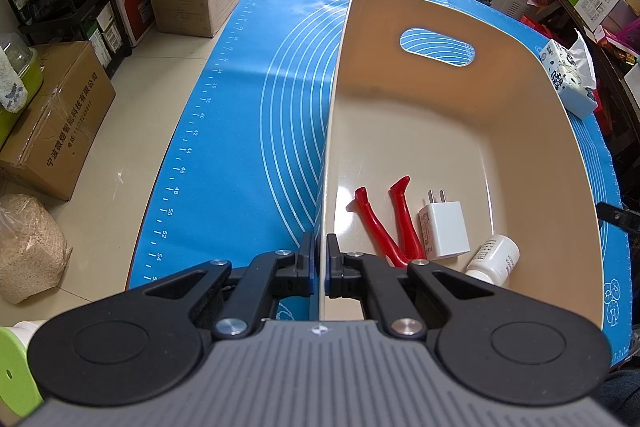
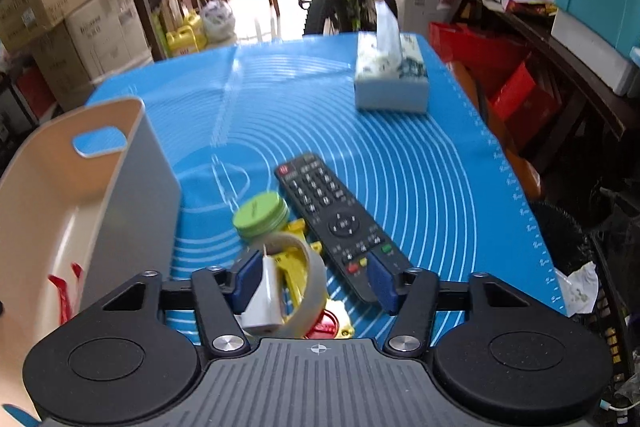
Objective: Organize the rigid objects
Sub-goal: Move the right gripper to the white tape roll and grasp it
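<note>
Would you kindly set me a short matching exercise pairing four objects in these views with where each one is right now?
Objects:
1. red-handled pliers
2. remote control
3. tissue box
4. bin wall

Places:
A. at the far end of the blue mat, standing alone
B. clamped between the jaws of the left gripper
C. lying inside the beige bin, beside the white charger
D. on the mat outside the bin, just ahead of the right gripper

Pairs: 1-C, 2-D, 3-A, 4-B

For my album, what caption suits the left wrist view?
Left gripper clamps the beige bin's wall; inside lie red pliers, a white charger and a bottle.
</note>
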### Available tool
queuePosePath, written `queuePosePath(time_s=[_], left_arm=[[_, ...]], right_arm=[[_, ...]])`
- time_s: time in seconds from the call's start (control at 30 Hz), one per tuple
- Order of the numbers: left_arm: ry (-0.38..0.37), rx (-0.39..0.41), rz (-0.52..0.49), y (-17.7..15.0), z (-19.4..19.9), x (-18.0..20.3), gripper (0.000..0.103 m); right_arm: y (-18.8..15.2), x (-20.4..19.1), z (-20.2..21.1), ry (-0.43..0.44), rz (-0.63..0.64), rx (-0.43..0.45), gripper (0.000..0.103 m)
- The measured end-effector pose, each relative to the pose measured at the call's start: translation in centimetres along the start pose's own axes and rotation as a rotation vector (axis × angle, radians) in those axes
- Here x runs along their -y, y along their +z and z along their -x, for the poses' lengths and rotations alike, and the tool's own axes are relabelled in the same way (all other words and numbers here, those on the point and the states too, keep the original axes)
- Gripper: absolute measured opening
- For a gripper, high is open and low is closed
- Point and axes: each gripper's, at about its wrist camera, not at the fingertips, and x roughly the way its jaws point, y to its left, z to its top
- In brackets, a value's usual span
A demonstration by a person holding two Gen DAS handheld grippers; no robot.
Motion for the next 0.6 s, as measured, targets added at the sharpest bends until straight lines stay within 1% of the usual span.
queuePosePath(time_s=[0.2,0.33,0.37,0.5,0.53,0.57,0.6], left_arm=[[0.0,0.0,0.0,0.0,0.0,0.0,0.006],[0.001,0.0,-0.001,0.0,0.0,0.0,0.006],[0.001,0.0,-0.001,0.0,0.0,0.0,0.006],[0.001,0.0,0.0,0.0,0.0,0.0,0.006],[0.001,0.0,-0.001,0.0,0.0,0.0,0.006],[0.001,0.0,-0.001,0.0,0.0,-0.1,0.006],[0.001,0.0,0.0,0.0,0.0,-0.1,0.006]], right_arm=[[-0.5,-0.2,-2.2,-0.025,0.012,-0.048,0.052],[-0.9,-0.5,-3.3,-0.045,0.03,-0.069,0.048],[-0.9,-0.5,-3.6,-0.049,0.03,-0.072,0.045],[-1.0,-0.6,-4.1,-0.046,0.011,-0.077,0.042],[-1.0,-0.6,-4.1,-0.045,0.008,-0.075,0.04],[-0.9,-0.7,-4.1,-0.041,0.007,-0.075,0.03],[-0.9,-0.8,-4.1,-0.038,0.011,-0.075,0.026]])
